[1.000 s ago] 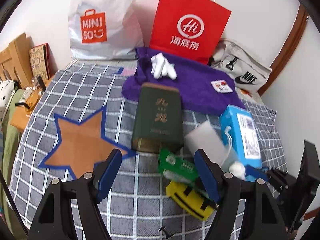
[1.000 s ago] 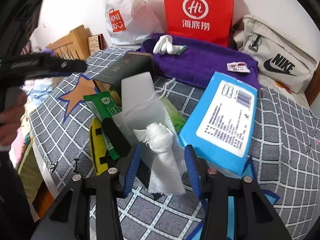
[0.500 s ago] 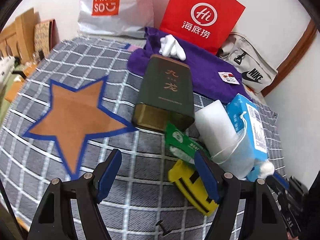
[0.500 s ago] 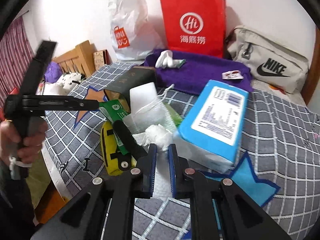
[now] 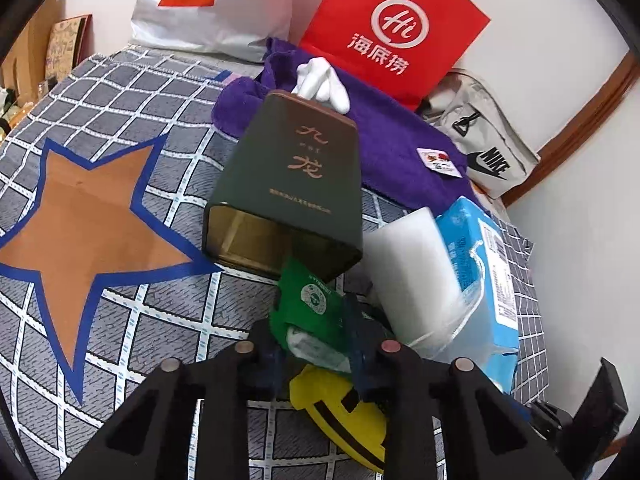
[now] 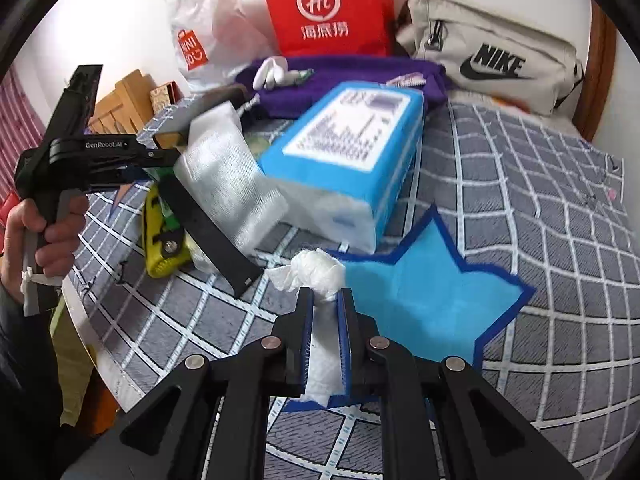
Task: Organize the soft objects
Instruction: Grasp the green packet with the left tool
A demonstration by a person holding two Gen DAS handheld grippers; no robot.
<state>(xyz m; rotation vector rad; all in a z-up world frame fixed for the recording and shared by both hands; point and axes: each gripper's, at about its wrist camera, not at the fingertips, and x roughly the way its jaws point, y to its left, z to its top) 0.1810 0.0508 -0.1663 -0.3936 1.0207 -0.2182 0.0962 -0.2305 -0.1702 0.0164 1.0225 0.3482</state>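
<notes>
My left gripper [image 5: 316,346] points down at a green packet [image 5: 308,300] that lies between a dark green tin [image 5: 288,196] and a yellow-and-black item [image 5: 340,404]. Its jaws are closing, and the blurred fingers hug both sides of the packet. My right gripper [image 6: 325,298] is shut on a crumpled white cloth [image 6: 318,272], held just above a blue star patch [image 6: 420,292]. Behind it lie a blue tissue pack [image 6: 352,132] and a white block in a mesh bag [image 6: 224,168]. A hand [image 6: 52,224] holds the left gripper at the left of the right wrist view.
An orange star patch [image 5: 88,232] lies on the checked bedcover to the left. At the back are a purple towel [image 5: 400,144] with a white bundle [image 5: 320,80], a red paper bag [image 5: 392,28], a white Miniso bag [image 5: 208,4] and a Nike pouch [image 6: 492,52].
The left gripper sank toward the green packet and its jaws came together around it. The right gripper shut on the white cloth and carried it right, away from the pile, over the blue star.
</notes>
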